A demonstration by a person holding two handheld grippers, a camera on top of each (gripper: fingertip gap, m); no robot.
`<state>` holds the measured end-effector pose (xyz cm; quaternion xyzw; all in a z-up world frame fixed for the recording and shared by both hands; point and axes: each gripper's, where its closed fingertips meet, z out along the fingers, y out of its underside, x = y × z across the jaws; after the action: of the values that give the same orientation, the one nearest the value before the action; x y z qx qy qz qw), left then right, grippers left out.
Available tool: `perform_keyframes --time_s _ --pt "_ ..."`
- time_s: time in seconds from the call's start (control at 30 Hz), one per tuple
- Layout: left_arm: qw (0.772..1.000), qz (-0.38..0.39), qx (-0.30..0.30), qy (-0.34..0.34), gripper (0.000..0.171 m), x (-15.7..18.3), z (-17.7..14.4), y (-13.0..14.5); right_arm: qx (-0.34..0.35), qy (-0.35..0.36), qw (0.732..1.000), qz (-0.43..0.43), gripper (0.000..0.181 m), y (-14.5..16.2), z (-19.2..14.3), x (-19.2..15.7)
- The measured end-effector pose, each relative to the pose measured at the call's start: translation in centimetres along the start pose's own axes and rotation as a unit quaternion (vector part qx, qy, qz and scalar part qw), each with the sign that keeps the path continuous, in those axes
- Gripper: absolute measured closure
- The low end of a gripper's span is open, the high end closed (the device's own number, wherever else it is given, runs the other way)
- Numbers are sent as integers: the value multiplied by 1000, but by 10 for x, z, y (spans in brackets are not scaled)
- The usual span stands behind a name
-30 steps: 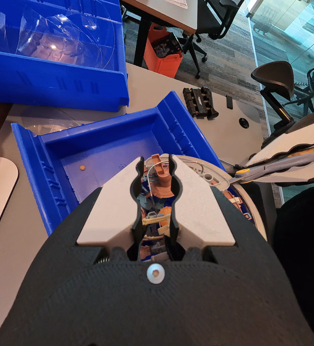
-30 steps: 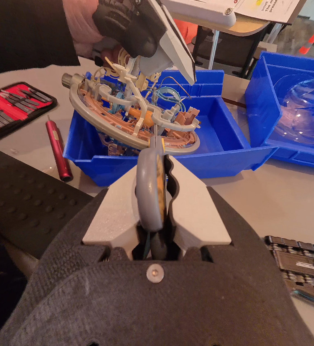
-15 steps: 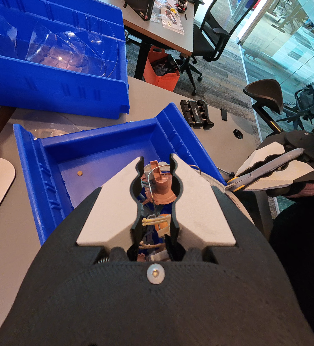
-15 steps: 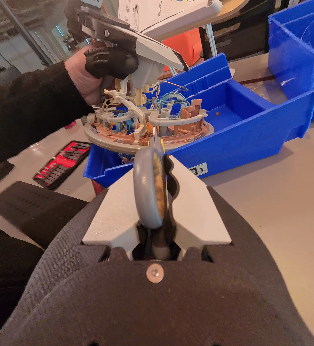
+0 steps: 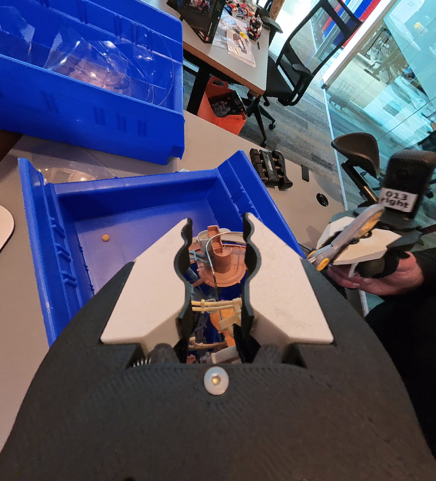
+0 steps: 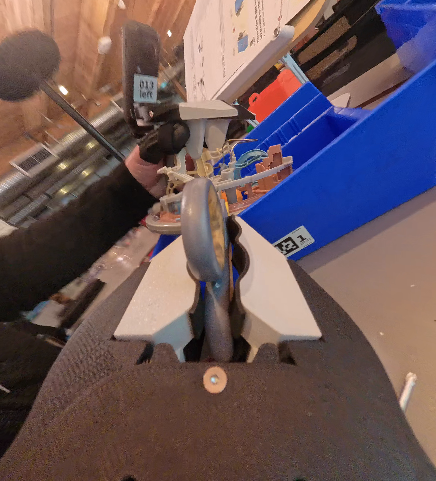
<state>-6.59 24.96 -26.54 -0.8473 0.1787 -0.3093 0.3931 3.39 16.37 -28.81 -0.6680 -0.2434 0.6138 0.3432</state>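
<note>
Presently we log: left gripper (image 5: 215, 263) pinching a plastic maze assembly (image 6: 224, 179) over the open blue bin (image 5: 144, 205), seemingly steadying it; right gripper (image 6: 228, 250) clamped on grey-handled snips (image 6: 204, 229) (tip hidden, probably near the rim).

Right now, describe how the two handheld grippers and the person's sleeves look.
Both grippers share one design: the left gripper and right gripper each have a broad black textured body, a silver screw at its centre, and two pale grey wedge fingers with wavy black inner pads. Each carries a black upright camera module bearing a small white label. The sleeves are black.
</note>
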Motion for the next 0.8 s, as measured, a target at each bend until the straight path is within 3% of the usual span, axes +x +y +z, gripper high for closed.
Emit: perform_keyframes --time_s 0.13,0.23,0.27,0.43,0.6,0.7,0.8 --pt "1000 6 -5 -1 132 0 0 0 -23 15 999 -44 168 -2 0 -2" --pt "999 30 -20 -12 130 1 -5 0 -79 11 995 -66 167 -8 -1 -9" --pt "999 36 -21 -16 129 0 -7 0 -106 6 991 -75 156 -9 -1 -12" --pt "1000 12 -3 6 131 -1 -7 0 -171 31 972 -160 139 -33 -10 -15" --pt "1000 16 -10 20 127 3 0 4 -241 -6 954 -176 120 -51 -10 -18" --pt "1000 20 0 17 127 3 -2 3 -256 -9 948 -186 115 -57 -9 -9" --pt "1000 14 2 22 126 3 -2 3 -216 -38 961 -172 96 -69 -4 -13"
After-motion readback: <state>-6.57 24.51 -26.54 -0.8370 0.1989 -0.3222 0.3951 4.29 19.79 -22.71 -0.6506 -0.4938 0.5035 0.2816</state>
